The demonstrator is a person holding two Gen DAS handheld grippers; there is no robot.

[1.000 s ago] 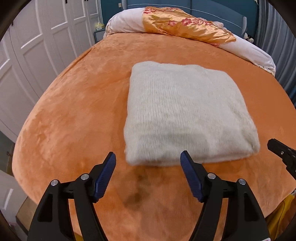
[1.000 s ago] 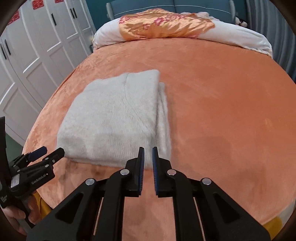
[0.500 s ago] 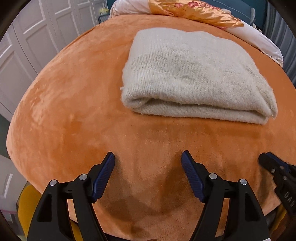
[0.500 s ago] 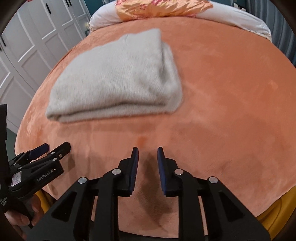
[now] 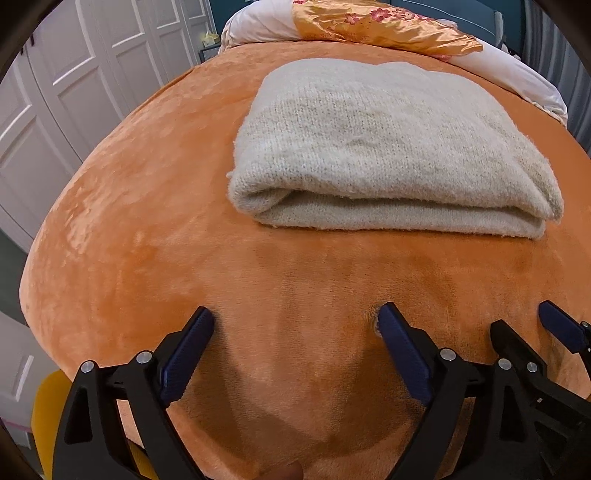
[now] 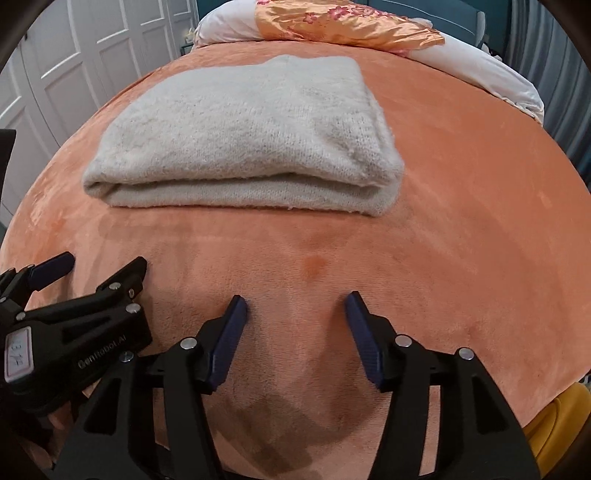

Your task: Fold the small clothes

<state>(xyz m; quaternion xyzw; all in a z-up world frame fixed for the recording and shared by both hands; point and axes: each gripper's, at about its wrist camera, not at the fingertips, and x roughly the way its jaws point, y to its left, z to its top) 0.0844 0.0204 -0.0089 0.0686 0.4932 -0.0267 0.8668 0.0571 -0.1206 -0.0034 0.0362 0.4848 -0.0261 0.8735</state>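
Item 1: the sweater (image 5: 391, 147), cream knit, is lying folded into a thick rectangle on the orange bedspread (image 5: 129, 229), its rounded fold edge facing me and its stacked layers showing along that edge. Nothing of mine is touching it.

Item 2: my left gripper (image 5: 295, 325) is resting low on the bedspread, well short of the sweater, its jaws standing wide apart and holding nothing, as they were 1 second ago.

Item 3: my right gripper (image 6: 295, 306) is sitting just beside the left one, also down on the bedspread. Its jaws, nearly together 1 second ago, are now spread wide and empty.

Item 4: change noted. Both grippers are pulling back toward the near edge of the bed; the sweater, which lay right at my fingertips 1 second ago, is now sitting clear of them with a band of bare bedspread between.

Item 5: background, at the bed's far end: a white pillow (image 5: 258, 26) and a gold floral cover (image 5: 388, 26).

Judgement: with both jaws released and withdrawn, I am taking this fold as finished; the bundle is looking compact and even.
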